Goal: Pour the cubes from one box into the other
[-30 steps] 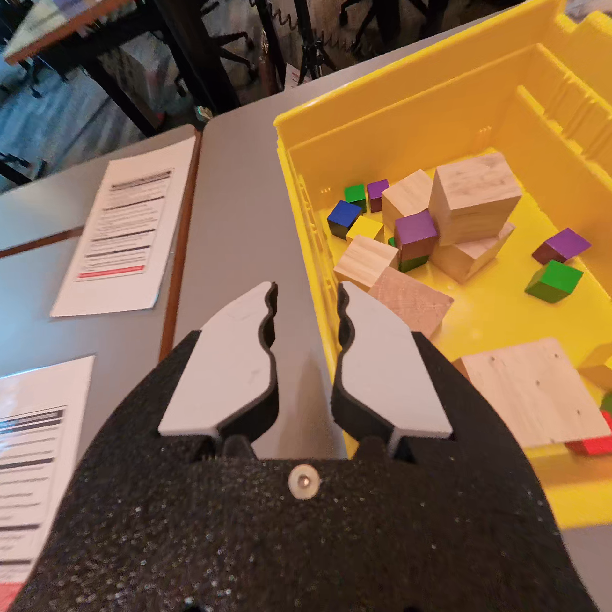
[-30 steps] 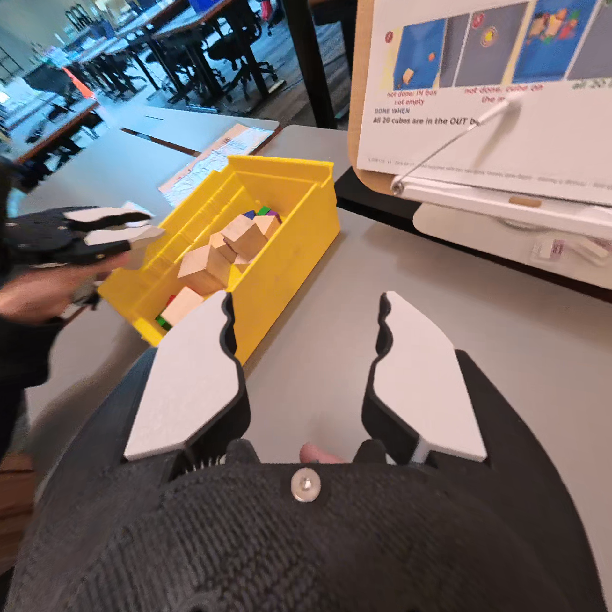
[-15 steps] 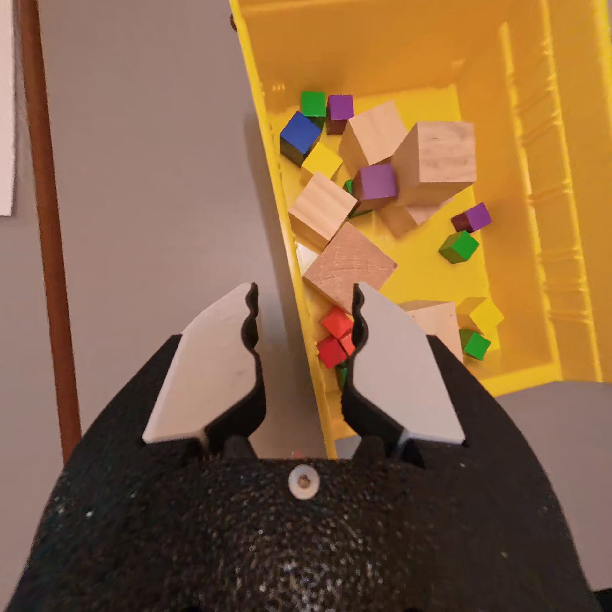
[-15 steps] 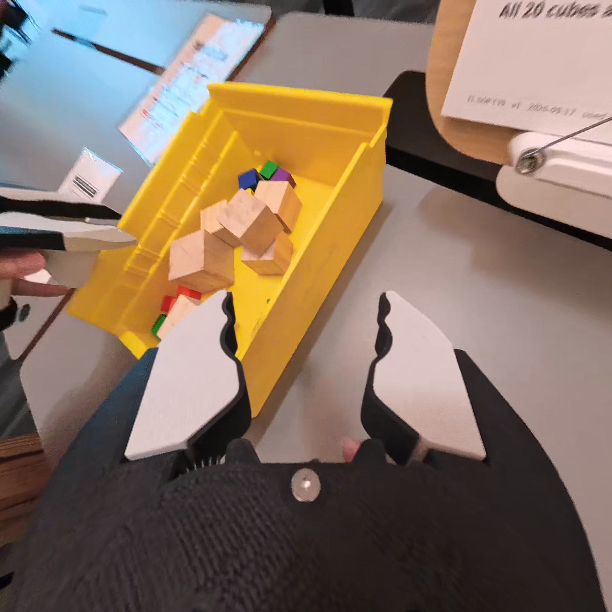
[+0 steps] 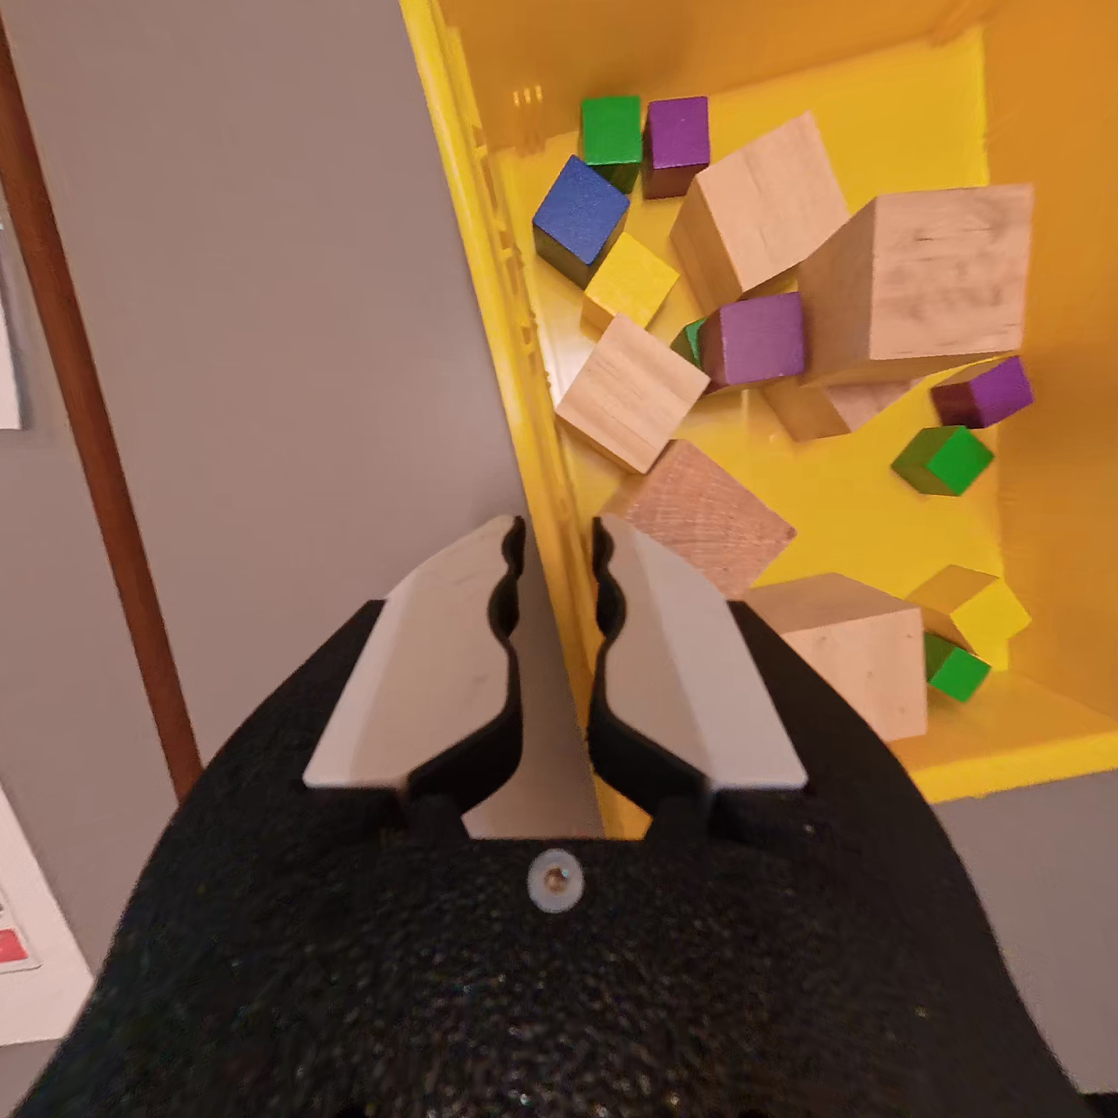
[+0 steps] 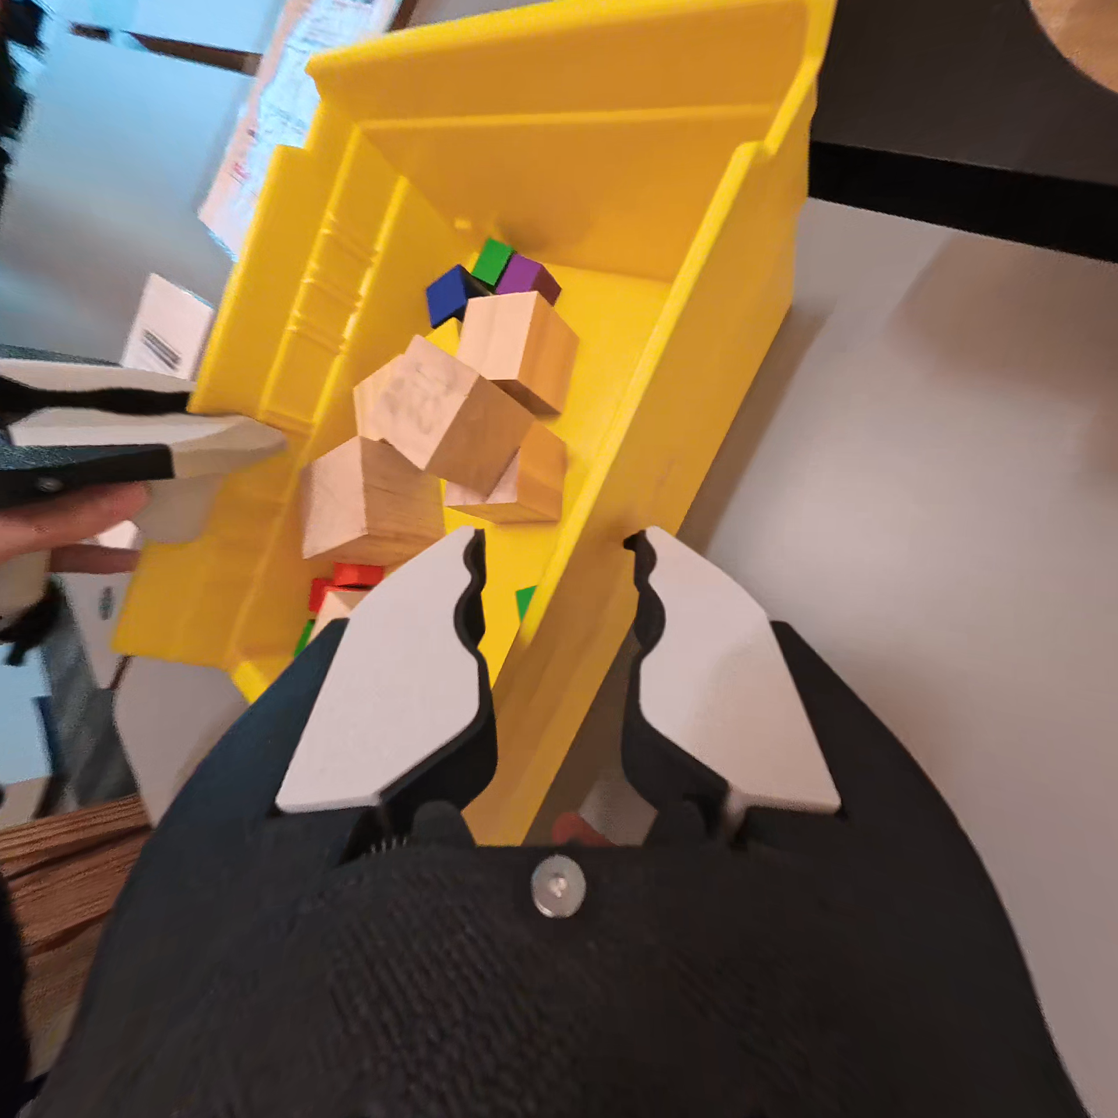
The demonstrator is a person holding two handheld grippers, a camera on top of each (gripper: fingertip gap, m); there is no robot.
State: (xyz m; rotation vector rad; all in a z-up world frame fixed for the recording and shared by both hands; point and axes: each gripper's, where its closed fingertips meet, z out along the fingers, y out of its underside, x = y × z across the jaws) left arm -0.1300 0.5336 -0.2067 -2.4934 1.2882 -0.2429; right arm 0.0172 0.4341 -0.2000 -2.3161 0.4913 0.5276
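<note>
A yellow box [image 5: 786,54] holds several plain wooden cubes [image 5: 944,272] and small coloured cubes, among them a blue one [image 5: 581,212]. My left gripper [image 5: 559,532] straddles the box's left wall, with its jaws narrowed onto the rim. In the right wrist view the left gripper [image 6: 236,417] clamps that wall from the side. My right gripper [image 6: 553,538] straddles the right wall of the box [image 6: 544,151], one finger inside and one outside, with a gap left. Wooden cubes [image 6: 435,411] are piled in the middle. No second box is in view.
Printed paper sheets [image 5: 24,907] lie on the grey table to the left, past a brown seam strip [image 5: 91,423]. A black stand base [image 6: 968,121] is behind the box. A person's hand [image 6: 60,520] holds the left gripper. A wooden surface [image 6: 60,877] shows at lower left.
Both grippers moved in onto the box and narrowed their jaws. The left now clamps the left wall. The right moved from beside the box to astride the right wall.
</note>
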